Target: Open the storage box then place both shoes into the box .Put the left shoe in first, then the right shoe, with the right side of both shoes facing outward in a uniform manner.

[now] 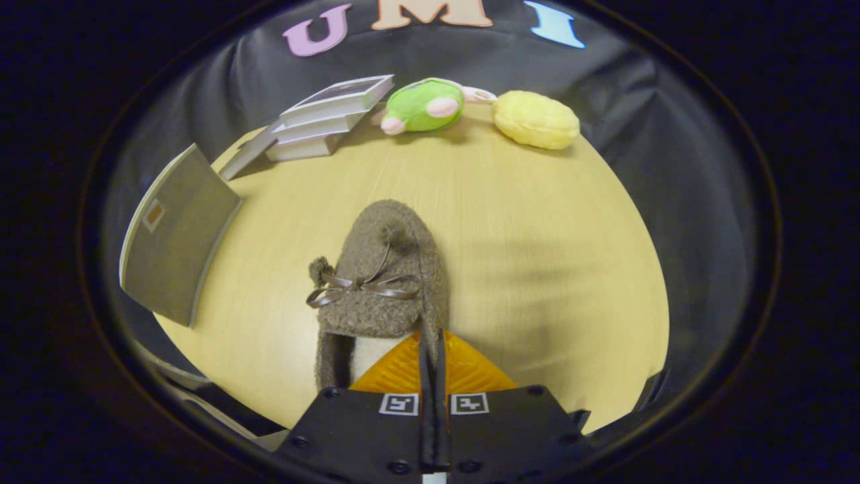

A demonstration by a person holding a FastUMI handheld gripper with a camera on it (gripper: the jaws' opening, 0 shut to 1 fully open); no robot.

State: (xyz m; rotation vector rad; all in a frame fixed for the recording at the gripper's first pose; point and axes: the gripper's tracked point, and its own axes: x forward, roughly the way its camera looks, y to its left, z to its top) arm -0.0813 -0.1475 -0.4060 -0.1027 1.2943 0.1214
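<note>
Tool (433, 349) is pinching the collar of a brown fuzzy shoe (383, 269), fingers pressed nearly together on its edge.
Shoe is hanging at frame centre over the desk (551, 222), toe pointing away; a grey panel (176, 235), possibly the box's lid, is standing at left. Carrying seems underway; next, turning toward the box opening.

Mount: rides on the hand-held gripper (432, 349), fingers at lower centre of frame.
Facing: forward and down across the bench (537, 222) toward the booth wall at top.
Nearness: close; the shoe (379, 269) sits just ahead at centre.
</note>
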